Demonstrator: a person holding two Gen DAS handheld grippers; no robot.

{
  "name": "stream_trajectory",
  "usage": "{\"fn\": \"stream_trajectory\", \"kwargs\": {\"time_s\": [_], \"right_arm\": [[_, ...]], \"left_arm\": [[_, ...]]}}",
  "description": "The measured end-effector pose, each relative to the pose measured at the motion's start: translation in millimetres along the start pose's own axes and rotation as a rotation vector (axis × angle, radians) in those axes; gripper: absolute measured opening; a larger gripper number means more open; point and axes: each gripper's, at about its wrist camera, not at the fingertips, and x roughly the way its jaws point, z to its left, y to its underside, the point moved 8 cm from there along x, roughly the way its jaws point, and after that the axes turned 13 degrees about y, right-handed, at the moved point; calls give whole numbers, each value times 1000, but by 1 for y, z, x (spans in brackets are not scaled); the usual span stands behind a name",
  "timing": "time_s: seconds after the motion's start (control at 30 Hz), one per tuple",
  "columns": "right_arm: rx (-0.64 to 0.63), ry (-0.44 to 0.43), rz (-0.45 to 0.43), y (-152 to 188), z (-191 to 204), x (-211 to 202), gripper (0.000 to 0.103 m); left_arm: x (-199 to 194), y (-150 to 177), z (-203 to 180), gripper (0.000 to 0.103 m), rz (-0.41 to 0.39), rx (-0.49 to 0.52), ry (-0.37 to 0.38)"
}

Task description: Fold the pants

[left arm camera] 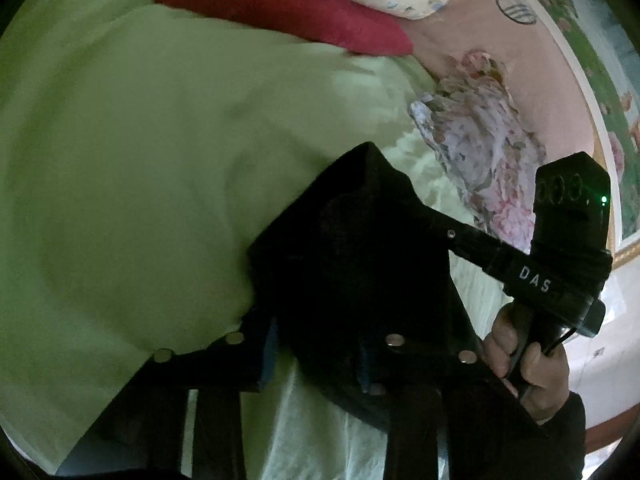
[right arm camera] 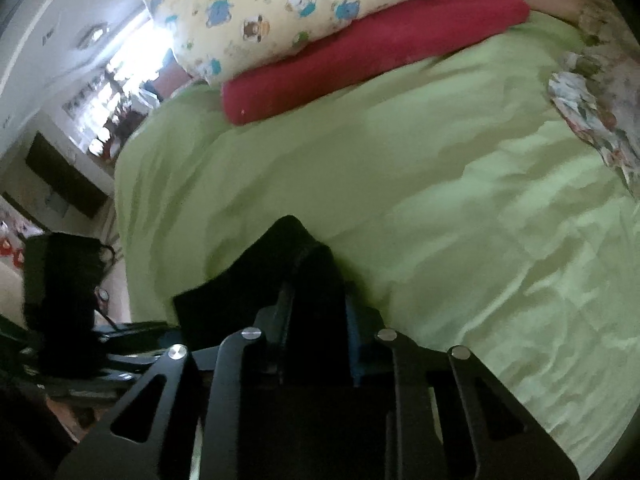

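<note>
The black pants (left arm camera: 356, 248) hang bunched between both grippers above the green bed sheet (left arm camera: 140, 160). My left gripper (left arm camera: 316, 344) is shut on the pants, and the dark cloth fills the space between its fingers. My right gripper (right arm camera: 316, 320) is shut on the pants (right arm camera: 288, 264) too, with a fold of cloth sticking up past its tips. In the left wrist view the right gripper's body (left arm camera: 560, 256) and the hand that holds it show at the right, touching the same cloth. Both fingertip pairs are hidden by the fabric.
A red pillow (right arm camera: 372, 52) and a yellow cartoon-print pillow (right arm camera: 304, 0) lie at the head of the bed. A crumpled floral cloth (left arm camera: 484, 140) lies at the bed's edge by the pink wall. Shelves and a bright window (right arm camera: 112, 92) stand to the left of the bed.
</note>
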Motion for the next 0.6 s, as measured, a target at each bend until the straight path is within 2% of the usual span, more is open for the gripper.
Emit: {"fn": "stream_trajectory", "kwargs": {"time_s": [0.33,0.5,0.6], "right_arm": [[65,-42,-92,5,3,-36,20],[98,-51,-148,7,1,-64,20],[116,-46,-181,13,-3,-87,20]], "left_arm": [[-19,1,-31,24,-21,67,36],[-29,4,-61,24,-31,121,66],[-34,11,-89,24,-33,187,97]]}}
